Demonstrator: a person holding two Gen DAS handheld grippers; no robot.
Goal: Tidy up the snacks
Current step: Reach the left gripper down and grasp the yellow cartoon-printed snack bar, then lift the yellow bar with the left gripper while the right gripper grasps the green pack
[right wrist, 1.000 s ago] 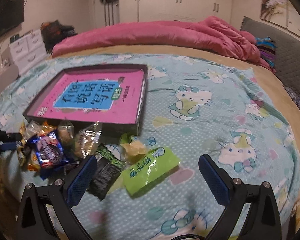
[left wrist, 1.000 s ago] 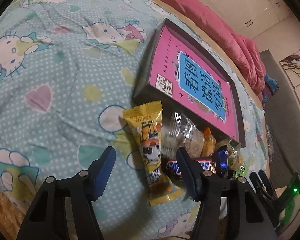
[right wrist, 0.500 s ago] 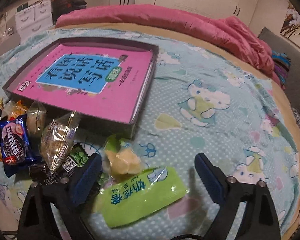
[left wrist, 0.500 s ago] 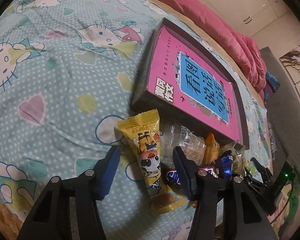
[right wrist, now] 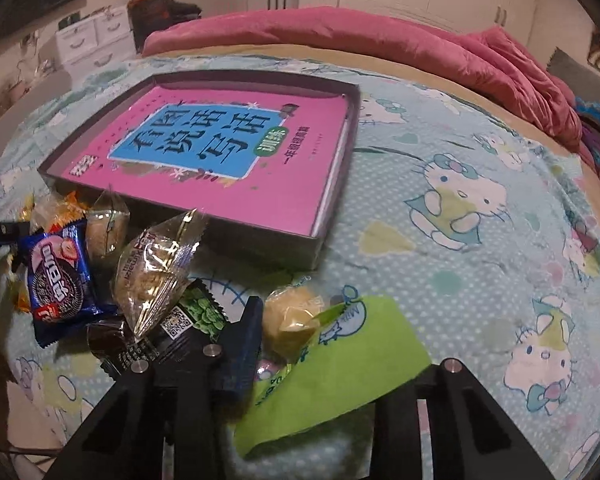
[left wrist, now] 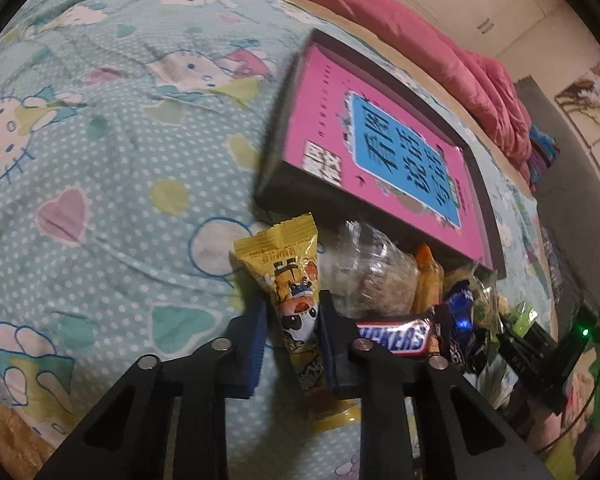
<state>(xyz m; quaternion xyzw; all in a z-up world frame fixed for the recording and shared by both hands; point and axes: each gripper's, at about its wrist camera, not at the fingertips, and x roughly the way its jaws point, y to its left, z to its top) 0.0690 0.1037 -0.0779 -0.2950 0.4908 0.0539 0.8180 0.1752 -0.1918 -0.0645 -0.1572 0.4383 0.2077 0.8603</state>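
In the left wrist view my left gripper (left wrist: pixel 292 332) is shut on a yellow snack packet (left wrist: pixel 288 276) with a cartoon panda, lying on the bedsheet. A Snickers bar (left wrist: pixel 396 338), a clear-wrapped cake (left wrist: pixel 372 272) and other snacks lie to its right. In the right wrist view my right gripper (right wrist: pixel 332 344) has closed on a green snack packet (right wrist: pixel 340 368), which tilts up between the fingers; the right finger is hidden behind it. A yellow wrapped cake (right wrist: pixel 296 320), a blue Oreo pack (right wrist: pixel 58 276) and a clear-wrapped pastry (right wrist: pixel 156 276) lie nearby.
A dark shallow box (right wrist: pixel 260 240) with a pink book (right wrist: pixel 220 152) inside lies beyond the snacks; it also shows in the left wrist view (left wrist: pixel 272 184). A pink duvet (right wrist: pixel 380 44) lies at the far side of the bed. The Hello Kitty sheet (right wrist: pixel 480 220) spreads right.
Both grippers moved down and forward to the snacks and closed: the left on the yellow packet, the right on the green packet, which has tipped up.
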